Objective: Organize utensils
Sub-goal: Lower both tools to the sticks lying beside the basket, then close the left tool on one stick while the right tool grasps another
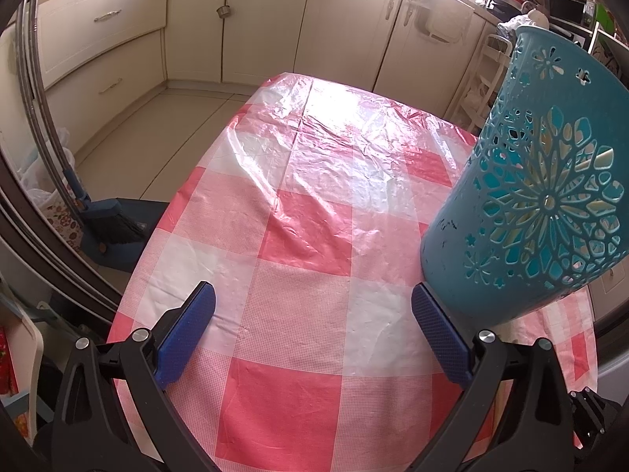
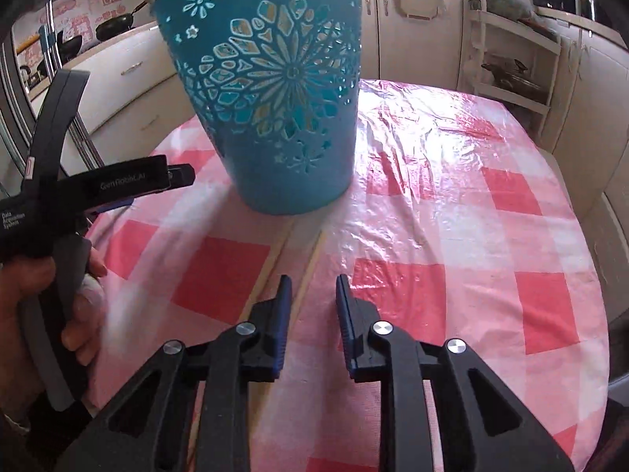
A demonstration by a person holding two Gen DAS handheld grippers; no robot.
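A teal plastic basket [image 2: 283,90] with flower cut-outs stands upright on the red-and-white checked tablecloth [image 2: 452,216]. Two pale chopsticks [image 2: 314,255] lie on the cloth, running from the basket's base toward me. My right gripper [image 2: 312,299] hovers low over them with a narrow gap between its pads. One chopstick runs through that gap beside the left finger and is not pinched. My left gripper [image 1: 318,334] stands wide open over bare cloth, holding nothing. The basket [image 1: 530,181] is just right of it, with pale sticks showing through the cut-outs.
A hand [image 2: 35,295] holds the left gripper's black body [image 2: 118,185] at the table's left edge. Cream cabinets [image 1: 243,19] line the far wall. A broom [image 1: 114,224] leans at the left on the floor. A white shelf rack [image 2: 511,59] stands behind the table's right.
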